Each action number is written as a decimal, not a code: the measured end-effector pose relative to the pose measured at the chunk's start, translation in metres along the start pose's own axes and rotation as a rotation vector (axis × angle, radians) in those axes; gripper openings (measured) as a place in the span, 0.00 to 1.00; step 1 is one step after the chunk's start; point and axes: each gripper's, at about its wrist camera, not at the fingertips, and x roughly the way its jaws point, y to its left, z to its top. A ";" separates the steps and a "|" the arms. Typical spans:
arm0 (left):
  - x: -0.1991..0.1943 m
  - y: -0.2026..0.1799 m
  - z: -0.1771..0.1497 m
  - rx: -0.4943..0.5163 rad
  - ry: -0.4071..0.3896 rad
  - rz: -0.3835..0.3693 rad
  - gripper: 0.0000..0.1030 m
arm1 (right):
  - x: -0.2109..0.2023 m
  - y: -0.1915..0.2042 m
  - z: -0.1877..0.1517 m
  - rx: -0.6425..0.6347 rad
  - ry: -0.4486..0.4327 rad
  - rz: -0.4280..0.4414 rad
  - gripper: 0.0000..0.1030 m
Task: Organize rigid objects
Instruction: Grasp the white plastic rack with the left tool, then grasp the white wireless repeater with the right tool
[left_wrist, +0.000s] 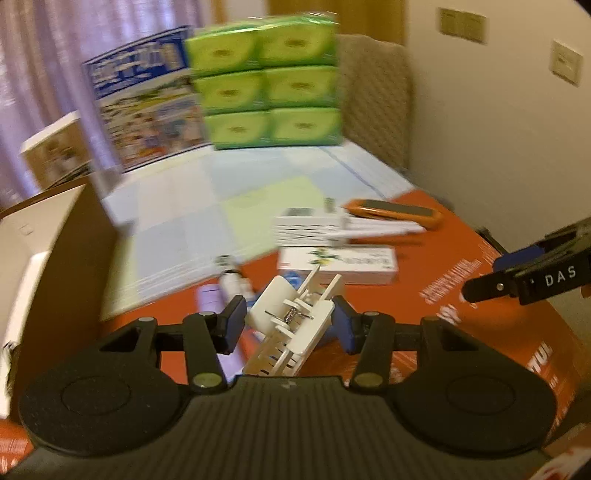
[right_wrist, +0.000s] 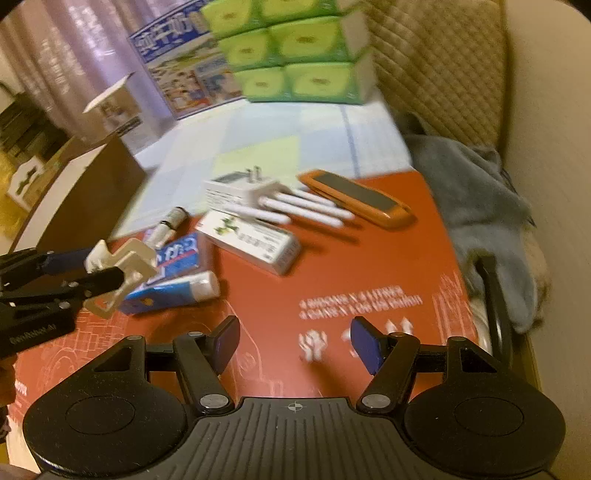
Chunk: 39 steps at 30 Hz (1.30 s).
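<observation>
1. Left tool (left_wrist: 288, 325): pads clamp a white clip (left_wrist: 295, 325), lifted above the red board (left_wrist: 424, 295), long axis tilted.
2. Right tool (right_wrist: 293, 345): jaws apart, empty.
3. Toothpaste box (right_wrist: 168, 284): directly under the clip, nearer the left hand.

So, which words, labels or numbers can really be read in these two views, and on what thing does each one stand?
"DAS": white letters on the right gripper, seen from the left wrist.
Small pale lettering on the left gripper body: too blurred to read.
White print on the red board: upside down, blurred, unreadable.
Toothpaste box, white medicine box, green tissue packs, blue printed box: all print too blurred.
</observation>
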 end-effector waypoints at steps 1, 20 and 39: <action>-0.003 0.005 0.000 -0.019 -0.002 0.019 0.45 | 0.003 0.002 0.004 -0.022 -0.004 0.012 0.62; -0.001 0.064 -0.003 -0.267 0.039 0.294 0.45 | 0.086 0.011 0.101 -0.396 -0.027 0.167 0.62; 0.041 0.097 0.002 -0.368 0.151 0.347 0.45 | 0.169 0.011 0.139 -0.484 0.111 0.313 0.63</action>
